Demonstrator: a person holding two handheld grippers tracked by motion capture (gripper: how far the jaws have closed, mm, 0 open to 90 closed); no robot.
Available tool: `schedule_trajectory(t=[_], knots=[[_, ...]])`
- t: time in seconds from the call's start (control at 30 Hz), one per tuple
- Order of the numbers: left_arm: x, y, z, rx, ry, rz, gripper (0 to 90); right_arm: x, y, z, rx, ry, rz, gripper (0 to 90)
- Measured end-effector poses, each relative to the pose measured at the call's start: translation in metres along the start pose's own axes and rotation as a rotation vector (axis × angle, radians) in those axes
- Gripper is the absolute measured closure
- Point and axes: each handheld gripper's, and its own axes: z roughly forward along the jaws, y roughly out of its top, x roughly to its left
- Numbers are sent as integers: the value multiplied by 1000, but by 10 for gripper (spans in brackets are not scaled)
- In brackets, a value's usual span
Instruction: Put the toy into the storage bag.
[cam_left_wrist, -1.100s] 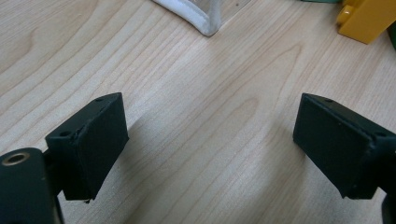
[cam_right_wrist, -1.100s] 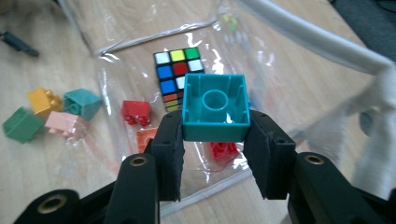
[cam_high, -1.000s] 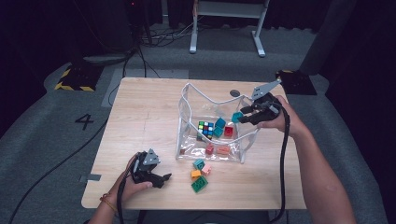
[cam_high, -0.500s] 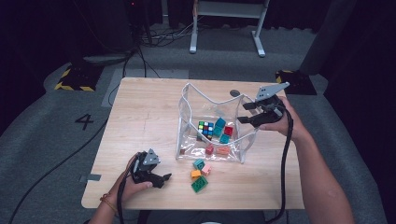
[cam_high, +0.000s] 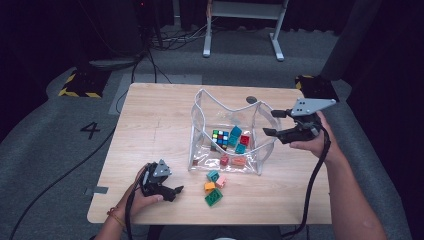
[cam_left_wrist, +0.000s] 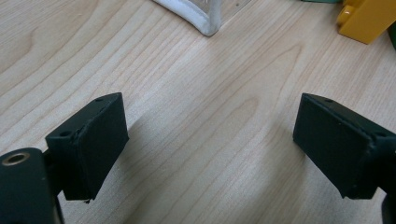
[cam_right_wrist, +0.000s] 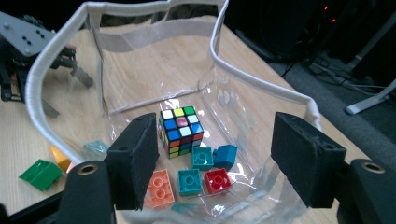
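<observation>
Left side of the worktop (cam_high: 150, 125): the left tool (cam_high: 176, 191) rests low on the wood near the person's edge, held in the left hand (cam_high: 145, 192). In the left gripper view its two black jaws stand wide apart with bare wood grain between them; it is released and grasps nothing.

Just right of it, a small cluster of loose bricks lies on the wood outside the pouch: a green brick (cam_high: 214, 197) nearest the edge, an orange-yellow brick (cam_high: 209, 187), a pink brick (cam_high: 220, 182) and a teal brick (cam_high: 213, 175).

Centre: a clear plastic pouch (cam_high: 200, 112) with white-trimmed rim stands open on the worktop, touching the cluster's far side or just beside it. Inside, on its floor, sit a colour-tile puzzle cube (cam_right_wrist: 181, 131), two teal bricks, a blue brick (cam_right_wrist: 226, 155), a red brick (cam_right_wrist: 218, 180) and an orange brick (cam_right_wrist: 160, 187). The cube lies toward the far wall as seen in the right gripper view; the bricks lie nearer that tool.

Right side: the right tool (cam_high: 272, 122) hovers at the pouch's right rim, held in the right hand (cam_high: 312, 142), jaws pointing toward the pouch. Its jaws have just been opening and stand apart, released, with no object between the pads; the pouch contents show through the gap.
</observation>
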Motion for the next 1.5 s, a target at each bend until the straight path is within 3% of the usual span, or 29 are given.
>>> schedule_trajectory(t=[0.07,0.13,0.23,0.4,0.77,0.9,1.0,1.1,1.23,1.5], knots=[[0,0,0,1,1,0,102,3,-5,-6,-34,5,34,317],[0,0,0,0,-1,-3,102,6,-13,-8,-27,-23,38,313],[-1,0,0,1,3,-4,103,10,-22,-12,-26,-27,49,313],[0,0,0,1,2,-4,102,20,-38,-25,-83,-38,72,309],[0,0,0,0,0,-4,102,39,-72,-26,-28,-59,64,310],[0,0,0,0,1,-5,102,49,-84,-18,-8,-33,61,311],[0,0,0,0,1,-4,102,60,-98,-7,-2,29,65,311],[0,0,0,0,1,-5,102,68,-108,0,9,61,83,315],[-1,0,0,0,2,-4,102,76,-117,8,19,77,94,325],[0,0,0,2,6,-1,102,97,-136,46,94,174,102,339]])
